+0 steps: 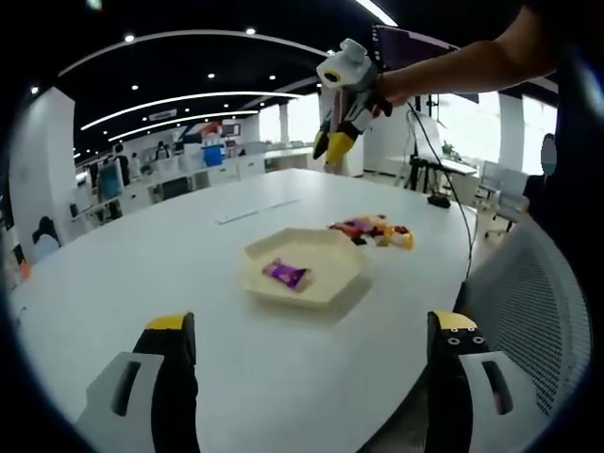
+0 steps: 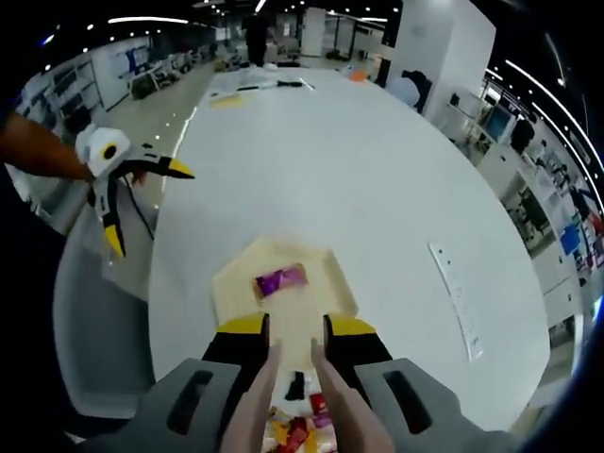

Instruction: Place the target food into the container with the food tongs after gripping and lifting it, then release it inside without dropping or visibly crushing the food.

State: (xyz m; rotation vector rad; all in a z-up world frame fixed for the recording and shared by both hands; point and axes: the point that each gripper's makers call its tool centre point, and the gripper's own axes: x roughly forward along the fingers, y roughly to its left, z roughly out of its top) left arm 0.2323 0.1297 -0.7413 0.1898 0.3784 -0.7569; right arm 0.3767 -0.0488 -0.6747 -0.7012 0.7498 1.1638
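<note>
A cream hexagonal tray [image 1: 332, 247] [image 2: 236, 278] sits on the white table [image 1: 189, 255] and holds one purple-wrapped candy [image 1: 286, 275] [image 2: 281, 280]. A pile of colourful wrapped snacks [image 1: 374, 229] [image 2: 297, 429] lies just beside the tray. My right gripper [image 2: 296, 327] is shut on beige food tongs [image 2: 257, 396], whose arms point at the tray from above the pile, with nothing between their tips. In the left gripper view the right gripper [image 1: 332, 146] hangs high above the table in a hand. My left gripper [image 1: 311, 323] [image 2: 146, 208] is wide open and empty, off the table's near edge.
A grey mesh chair [image 1: 533, 302] [image 2: 94, 321] stands at the table edge by the left gripper. A black cable and small device [image 1: 437, 200] lie near the pile. A thin white strip [image 2: 458, 297] lies on the table. Desks and office furniture stand beyond.
</note>
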